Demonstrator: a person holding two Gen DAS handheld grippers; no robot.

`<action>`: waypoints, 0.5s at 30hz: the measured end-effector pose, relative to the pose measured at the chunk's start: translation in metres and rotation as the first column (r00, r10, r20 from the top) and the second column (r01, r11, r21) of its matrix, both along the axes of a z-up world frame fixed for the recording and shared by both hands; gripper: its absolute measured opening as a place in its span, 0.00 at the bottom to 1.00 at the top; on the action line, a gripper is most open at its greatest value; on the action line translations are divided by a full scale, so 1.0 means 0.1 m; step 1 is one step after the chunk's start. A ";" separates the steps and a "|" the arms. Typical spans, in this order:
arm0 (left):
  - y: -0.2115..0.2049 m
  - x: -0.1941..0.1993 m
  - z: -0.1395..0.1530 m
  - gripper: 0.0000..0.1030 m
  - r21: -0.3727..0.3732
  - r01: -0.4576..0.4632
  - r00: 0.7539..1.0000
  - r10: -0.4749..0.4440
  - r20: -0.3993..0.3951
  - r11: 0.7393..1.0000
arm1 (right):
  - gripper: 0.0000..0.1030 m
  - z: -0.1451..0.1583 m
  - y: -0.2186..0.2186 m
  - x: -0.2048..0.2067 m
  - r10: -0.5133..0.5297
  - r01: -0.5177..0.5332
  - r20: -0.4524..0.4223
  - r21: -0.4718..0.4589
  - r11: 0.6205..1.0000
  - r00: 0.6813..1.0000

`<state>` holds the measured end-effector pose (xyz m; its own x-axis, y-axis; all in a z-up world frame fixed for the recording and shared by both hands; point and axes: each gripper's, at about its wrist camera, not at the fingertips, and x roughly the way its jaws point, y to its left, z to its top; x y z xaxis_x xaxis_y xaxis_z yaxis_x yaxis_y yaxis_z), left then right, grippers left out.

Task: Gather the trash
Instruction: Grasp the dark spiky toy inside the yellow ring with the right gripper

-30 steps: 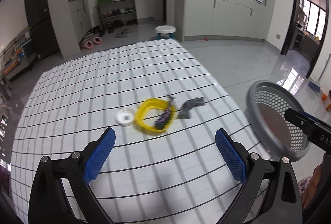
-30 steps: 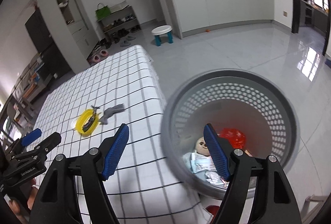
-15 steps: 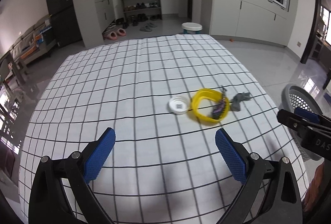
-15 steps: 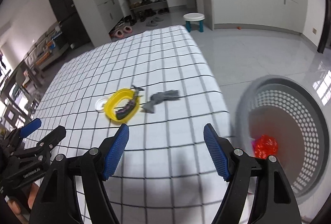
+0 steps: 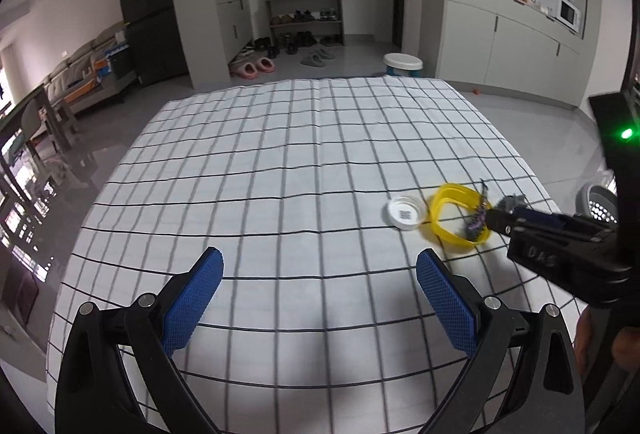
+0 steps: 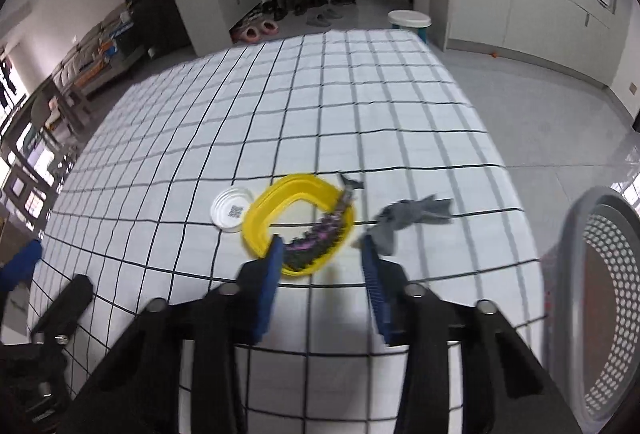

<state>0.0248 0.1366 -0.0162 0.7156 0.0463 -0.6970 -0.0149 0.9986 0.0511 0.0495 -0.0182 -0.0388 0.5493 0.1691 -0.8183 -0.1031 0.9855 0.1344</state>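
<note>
On the checked tablecloth (image 5: 280,153) near its right edge lies a yellow bowl (image 6: 296,182) with a dark purple wrapper (image 6: 320,234) in it. A white lid (image 6: 232,209) lies against its left side and a crumpled grey wrapper (image 6: 408,215) to its right. My right gripper (image 6: 322,258) hovers at the bowl's near rim. Its jaws are closing, the rim and wrapper end lie between the tips, and the pads press on nothing. In the left wrist view the bowl (image 5: 452,190) and lid (image 5: 405,213) sit far right, and my left gripper (image 5: 320,274) is open over bare cloth.
A grey perforated basket (image 6: 592,294) stands on the floor just past the table's right edge. The right gripper's black body (image 5: 560,238) crosses the left view's right side, with a hand (image 5: 624,342) below it. A small stool (image 6: 409,19) stands beyond the far end.
Both views swung left from the basket onto the table. The right gripper came down to the yellow bowl and its jaws narrowed from wide. The left gripper stayed open.
</note>
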 end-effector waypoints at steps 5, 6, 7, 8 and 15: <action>0.11 0.02 -0.01 0.93 -0.018 -0.019 1.000 0.019 0.001 1.000 | 0.19 -0.11 0.08 0.08 0.019 -0.018 -0.030 0.018 1.000 0.999; 0.13 0.04 -0.01 0.93 -0.019 -0.022 1.000 0.022 0.000 1.000 | 0.19 -0.12 0.09 0.10 0.016 -0.016 -0.034 0.019 1.000 0.999; 0.14 0.05 -0.02 0.93 -0.022 -0.024 1.000 0.024 -0.003 0.999 | 0.19 -0.13 0.10 0.11 0.013 -0.013 -0.038 0.021 1.000 0.999; 0.16 0.06 -0.03 0.93 -0.029 -0.024 1.000 0.024 -0.007 0.999 | 0.19 -0.14 0.10 0.13 0.010 -0.009 -0.040 0.022 1.000 0.999; 0.17 0.06 -0.08 0.93 -0.045 -0.019 1.000 0.019 -0.015 0.999 | 0.19 -0.14 0.05 0.18 -0.031 0.032 -0.054 0.019 0.999 0.998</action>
